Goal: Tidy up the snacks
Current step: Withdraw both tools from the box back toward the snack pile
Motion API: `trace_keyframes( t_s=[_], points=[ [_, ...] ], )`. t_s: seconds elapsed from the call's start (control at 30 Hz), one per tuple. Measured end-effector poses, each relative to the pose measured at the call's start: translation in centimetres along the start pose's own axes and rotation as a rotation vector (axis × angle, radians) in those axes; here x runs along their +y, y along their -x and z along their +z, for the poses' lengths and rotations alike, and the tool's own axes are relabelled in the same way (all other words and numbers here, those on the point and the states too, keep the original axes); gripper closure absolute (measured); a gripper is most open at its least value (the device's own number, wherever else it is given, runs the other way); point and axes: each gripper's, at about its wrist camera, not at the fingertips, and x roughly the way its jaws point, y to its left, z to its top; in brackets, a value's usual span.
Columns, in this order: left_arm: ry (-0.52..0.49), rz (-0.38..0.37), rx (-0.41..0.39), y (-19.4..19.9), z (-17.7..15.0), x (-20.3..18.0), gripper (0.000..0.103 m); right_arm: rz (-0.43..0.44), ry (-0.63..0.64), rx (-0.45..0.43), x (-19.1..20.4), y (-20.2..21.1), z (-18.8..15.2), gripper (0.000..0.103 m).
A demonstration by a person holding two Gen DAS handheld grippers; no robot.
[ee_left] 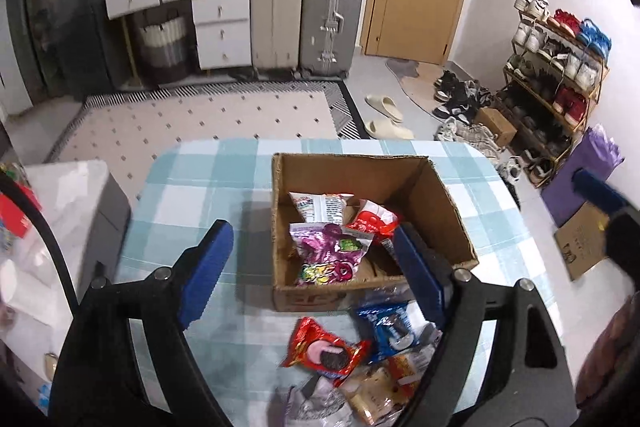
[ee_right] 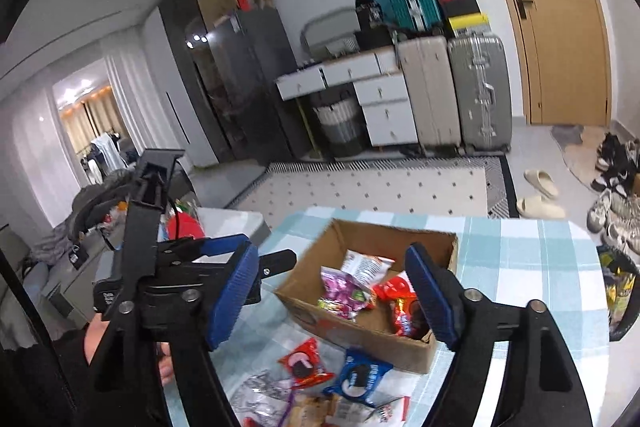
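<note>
Partly done, judging from how things lie. Inside the cardboard box (ee_left: 440,195), standing on the checked tablecloth (ee_left: 192,187), already some snacks: a white packet (ee_left: 320,205) at the back, a purple packet (ee_left: 332,251) in front of it, a red packet (ee_left: 374,219) to the right. From the right wrist view, also a fourth one, a red wrapper (ee_right: 402,315) deep in the near corner of the box; so four inside, as far as visible.

Still outside, on the cloth just before the box: a red cookie pack (ee_left: 324,351), a blue cookie pack (ee_left: 390,327), and below them a small heap with a beige packet (ee_left: 372,387) and a silvery packet (ee_left: 316,407). At least four left, perhaps five or six; impossible to count exactly, because overlapping and cut by the picture edge.

Left gripper (ee_left: 312,267) wide open, nothing between the blue pads, held above the box and the loose packs. Right gripper (ee_right: 332,295) also wide open and empty, held above the near edge of the box. Seen too in the right wrist view: the left gripper from the side, with a hand (ee_right: 100,343) below it.

Remaining work, probably: picking the loose packs one by one and placing them in the box. Enough free room in the back right part of the box.
</note>
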Motion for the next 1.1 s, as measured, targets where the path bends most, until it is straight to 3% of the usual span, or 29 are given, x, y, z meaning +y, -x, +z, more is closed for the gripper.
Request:
trace_keyframes(
  t_s=[0.33,0.5,0.73,0.83,0.93,1.1],
  points=[
    [-0.017,0.079,-0.111,8.2,-3.3,-1.2,0.019,0.039,0.038,-0.099,4.0,7.5,-1.4,0.02],
    [0.021,0.049,-0.156,11.9,-5.4,-1.5,0.016,0.012,0.059,-0.134,5.5,10.2,-3.4,0.018],
    [0.005,0.076,-0.208,16.7,-8.6,-2.2,0.013,-0.013,0.044,-0.143,6.6,12.8,-6.8,0.012],
    [-0.008,0.08,-0.26,19.0,-10.2,-2.5,0.0,-0.016,0.035,-0.143,6.6,13.3,-7.6,0.009],
    [-0.021,0.086,-0.315,20.7,-11.8,-2.5,0.0,-0.017,0.025,-0.168,6.6,14.4,-8.6,0.005],
    [-0.034,0.043,-0.282,21.5,-15.4,-1.8,0.0,-0.001,0.023,-0.191,6.5,15.4,-10.6,0.001]
  ],
)
